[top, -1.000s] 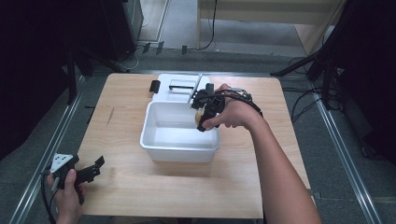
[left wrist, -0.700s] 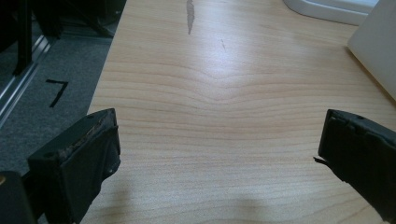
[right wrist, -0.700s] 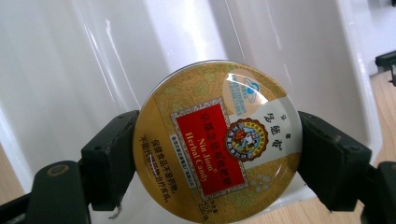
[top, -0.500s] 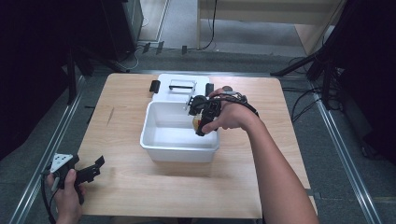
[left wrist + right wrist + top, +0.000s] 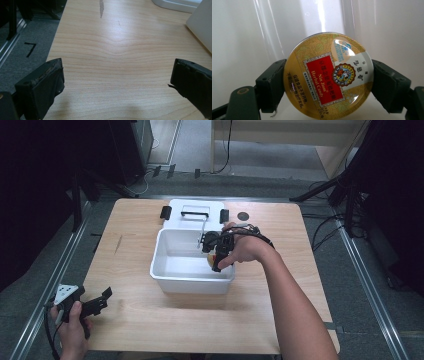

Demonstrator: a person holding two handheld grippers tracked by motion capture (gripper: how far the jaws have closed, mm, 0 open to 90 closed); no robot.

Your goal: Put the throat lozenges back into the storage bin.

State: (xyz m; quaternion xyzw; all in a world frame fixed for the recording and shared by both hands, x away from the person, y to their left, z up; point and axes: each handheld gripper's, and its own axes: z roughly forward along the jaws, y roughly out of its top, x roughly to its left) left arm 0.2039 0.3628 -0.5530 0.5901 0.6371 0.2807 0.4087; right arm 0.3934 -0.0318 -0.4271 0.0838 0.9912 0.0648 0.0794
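Lowering into the white bin (image 5: 165, 270), the candy tin (image 5: 328, 75).

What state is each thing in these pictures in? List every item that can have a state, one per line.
Candy tin: lid on, clamped by its rim, held inside the bin.
Right tongs: shut on the candy tin.
Left tongs: open, nothing between the jaws, low over the table.
White bin: open, standing upright on the table.
Bin lid: off, lying flat behind the white bin.
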